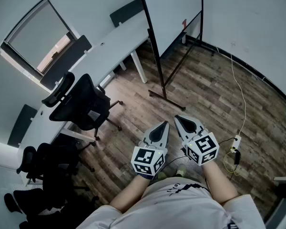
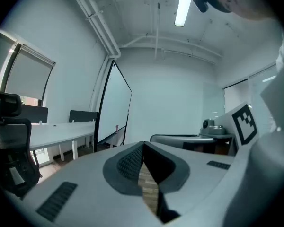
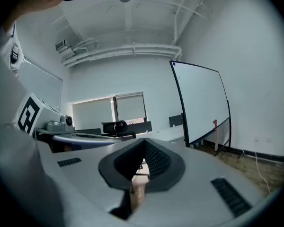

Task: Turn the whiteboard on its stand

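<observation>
No legible text, number or brand is being shown in any view; only black-and-white square marker patterns are being displayed on the cubes of the left gripper (image 1: 165, 123) and right gripper (image 1: 177, 118); small print on the person's shirt (image 1: 181, 204) is being rendered too small to read.

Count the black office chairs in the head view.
2. One chair stands beside the long white desk; another chair sits nearer the lower left corner. Dark shapes below it may be a third, partly cut off.
</observation>
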Motion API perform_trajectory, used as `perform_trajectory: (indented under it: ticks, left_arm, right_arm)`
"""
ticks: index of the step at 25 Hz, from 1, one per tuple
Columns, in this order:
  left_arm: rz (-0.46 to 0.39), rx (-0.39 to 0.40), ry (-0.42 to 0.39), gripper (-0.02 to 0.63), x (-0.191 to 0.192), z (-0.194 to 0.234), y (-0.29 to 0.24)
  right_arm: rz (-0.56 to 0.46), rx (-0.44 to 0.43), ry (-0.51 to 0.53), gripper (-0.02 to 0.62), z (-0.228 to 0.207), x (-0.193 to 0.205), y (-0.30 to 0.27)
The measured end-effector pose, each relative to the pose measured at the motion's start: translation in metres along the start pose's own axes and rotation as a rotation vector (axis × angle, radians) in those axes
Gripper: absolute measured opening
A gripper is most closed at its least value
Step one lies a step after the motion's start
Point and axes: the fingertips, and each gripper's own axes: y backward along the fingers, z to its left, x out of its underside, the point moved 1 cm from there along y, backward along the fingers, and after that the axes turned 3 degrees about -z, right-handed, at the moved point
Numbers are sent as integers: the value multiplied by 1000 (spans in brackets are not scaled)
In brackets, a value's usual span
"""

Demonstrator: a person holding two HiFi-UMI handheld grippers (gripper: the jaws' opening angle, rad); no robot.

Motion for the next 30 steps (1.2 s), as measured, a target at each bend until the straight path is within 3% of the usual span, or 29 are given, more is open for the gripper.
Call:
perform_trajectory:
  ticks: [9, 17, 30]
  left_arm:
    - [0, -20, -12, 12, 3, -12, -23]
    - [10, -57, -17, 12, 5, -2, -26]
    - [-12, -50, 3, 12, -6, 85, -82]
  right_arm:
    - [-9, -21, -3, 12, -25, 0, 5]
    - [-40, -60, -75, 14, -34, 1, -4]
    - [-15, -63, -33, 15, -60, 5, -104]
